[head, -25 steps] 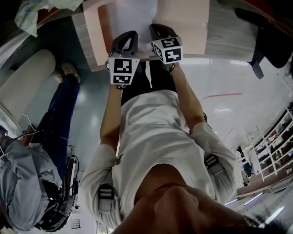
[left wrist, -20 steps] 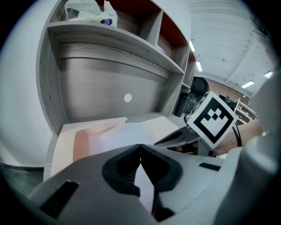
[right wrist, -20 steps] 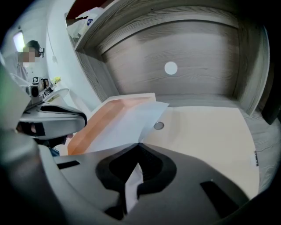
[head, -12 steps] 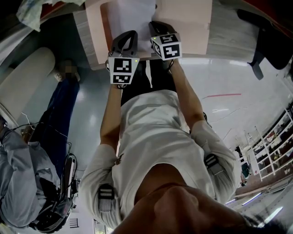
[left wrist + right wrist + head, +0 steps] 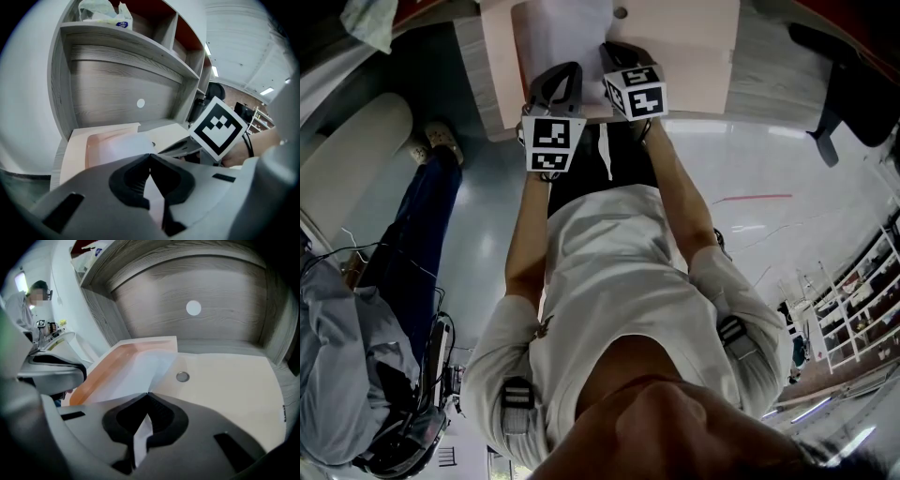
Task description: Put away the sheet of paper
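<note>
A white sheet of paper [image 5: 562,33] lies over the left half of an open pale pink folder [image 5: 684,47] on the grey wood desk. My left gripper [image 5: 565,67] is shut on the sheet's near edge; in the left gripper view the paper [image 5: 123,144] runs out from the closed jaws [image 5: 150,154]. Just to its right, my right gripper [image 5: 614,49] is also shut on the same edge. In the right gripper view the sheet [image 5: 140,365] fans out from the closed jaws [image 5: 148,393] across the folder's orange-edged pocket [image 5: 101,369]. A metal snap button [image 5: 182,376] sits on the folder's right half.
The desk's back panel [image 5: 225,319] with a round white cap [image 5: 193,308] stands close behind the folder. Shelves rise above, one holding a plastic bag [image 5: 105,14]. A seated person [image 5: 394,281] is at the left, and a black chair [image 5: 853,75] at the right.
My right gripper has edged forward toward the back panel with the sheet, which now lies a little further over the folder. The left gripper has kept still.
</note>
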The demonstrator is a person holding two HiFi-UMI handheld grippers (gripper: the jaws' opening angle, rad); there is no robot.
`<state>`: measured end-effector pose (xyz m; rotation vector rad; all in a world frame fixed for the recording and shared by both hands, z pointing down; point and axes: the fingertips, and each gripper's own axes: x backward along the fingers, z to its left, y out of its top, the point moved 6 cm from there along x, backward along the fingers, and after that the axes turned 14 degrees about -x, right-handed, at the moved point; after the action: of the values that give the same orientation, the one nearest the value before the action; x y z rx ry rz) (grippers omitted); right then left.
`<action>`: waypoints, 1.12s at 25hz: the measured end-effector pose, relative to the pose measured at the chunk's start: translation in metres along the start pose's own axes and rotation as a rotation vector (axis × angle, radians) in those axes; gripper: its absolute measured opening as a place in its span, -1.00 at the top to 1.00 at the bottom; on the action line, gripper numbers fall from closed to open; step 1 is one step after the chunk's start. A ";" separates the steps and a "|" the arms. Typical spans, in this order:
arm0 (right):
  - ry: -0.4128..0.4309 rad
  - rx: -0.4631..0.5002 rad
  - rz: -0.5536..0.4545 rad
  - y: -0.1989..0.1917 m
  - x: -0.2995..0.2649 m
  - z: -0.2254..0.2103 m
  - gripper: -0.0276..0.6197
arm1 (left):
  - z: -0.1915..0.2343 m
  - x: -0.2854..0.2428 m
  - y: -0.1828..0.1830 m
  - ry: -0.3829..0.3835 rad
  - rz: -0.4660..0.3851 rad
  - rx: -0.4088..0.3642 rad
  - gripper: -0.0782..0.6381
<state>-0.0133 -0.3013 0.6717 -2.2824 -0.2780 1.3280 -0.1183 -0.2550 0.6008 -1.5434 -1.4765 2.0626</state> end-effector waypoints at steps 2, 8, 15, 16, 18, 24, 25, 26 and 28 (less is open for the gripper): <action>0.000 -0.001 0.004 -0.001 -0.002 0.001 0.85 | 0.001 0.001 -0.001 0.000 0.000 0.001 0.73; -0.002 0.006 0.019 -0.002 -0.006 0.004 0.85 | 0.002 0.002 -0.003 0.003 0.001 0.003 0.73; -0.035 0.037 0.031 -0.005 -0.009 0.005 0.85 | 0.003 0.003 -0.003 -0.001 0.001 -0.001 0.73; -0.035 0.042 0.030 -0.005 -0.008 0.005 0.85 | 0.003 0.003 -0.003 -0.002 0.001 -0.003 0.73; -0.035 0.053 0.029 -0.005 -0.008 0.005 0.84 | 0.003 0.003 -0.002 -0.005 0.000 -0.006 0.73; -0.037 0.063 0.040 -0.007 -0.006 0.005 0.70 | 0.002 0.002 -0.001 -0.015 0.000 -0.014 0.73; -0.036 0.064 0.042 -0.007 -0.006 0.005 0.67 | 0.002 0.002 -0.001 -0.017 0.000 -0.017 0.73; -0.036 0.064 0.042 -0.007 -0.005 0.006 0.64 | 0.002 0.002 -0.001 -0.018 0.000 -0.019 0.73; -0.040 0.066 0.041 -0.007 -0.003 0.006 0.56 | 0.002 0.002 0.000 -0.021 -0.001 -0.022 0.73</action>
<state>-0.0194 -0.2948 0.6754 -2.2202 -0.1990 1.3834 -0.1203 -0.2549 0.5999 -1.5335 -1.5117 2.0753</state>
